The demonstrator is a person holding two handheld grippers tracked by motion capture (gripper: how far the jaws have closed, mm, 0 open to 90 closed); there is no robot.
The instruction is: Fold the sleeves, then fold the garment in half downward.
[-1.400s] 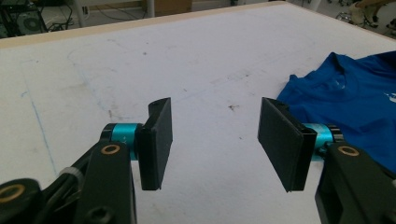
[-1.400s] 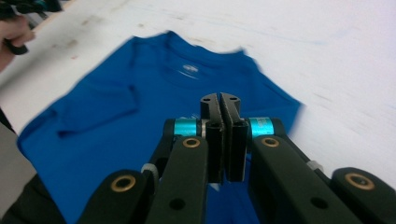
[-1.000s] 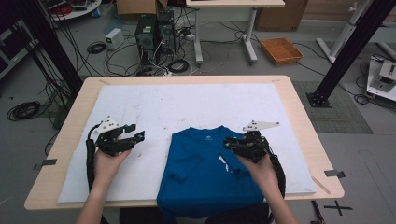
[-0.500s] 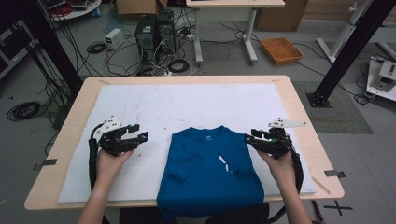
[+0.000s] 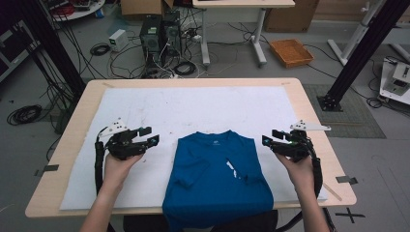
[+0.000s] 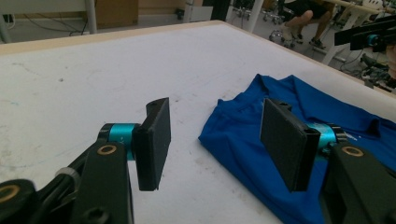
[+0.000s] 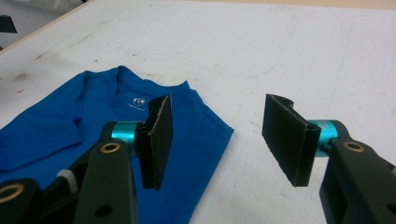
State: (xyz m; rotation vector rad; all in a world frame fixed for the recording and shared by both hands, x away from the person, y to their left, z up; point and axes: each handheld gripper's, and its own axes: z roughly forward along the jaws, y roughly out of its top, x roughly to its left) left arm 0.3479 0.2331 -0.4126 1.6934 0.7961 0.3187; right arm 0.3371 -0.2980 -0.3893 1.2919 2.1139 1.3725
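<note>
A blue T-shirt (image 5: 215, 174) lies folded on the white mat at the near middle of the table, collar toward the far side, hem hanging over the near edge. My left gripper (image 5: 151, 136) hovers just left of the shirt (image 6: 261, 135), open, nothing between its jaws (image 6: 215, 140). My right gripper (image 5: 269, 137) sits just right of the shirt (image 7: 56, 130); its jaws have just been opening and hold nothing (image 7: 217, 135). In the left gripper view the right gripper (image 6: 369, 37) appears far off at the upper right.
The white mat (image 5: 193, 106) covers most of the wooden table (image 5: 314, 125). Beyond the far edge the floor holds computer towers (image 5: 157, 36), cables, a desk leg and an orange tray (image 5: 291, 52). A black frame post (image 5: 358, 48) stands at the right.
My right gripper has let go of the shirt, moved off it to the right and opened. The left gripper has stayed where it was, open.
</note>
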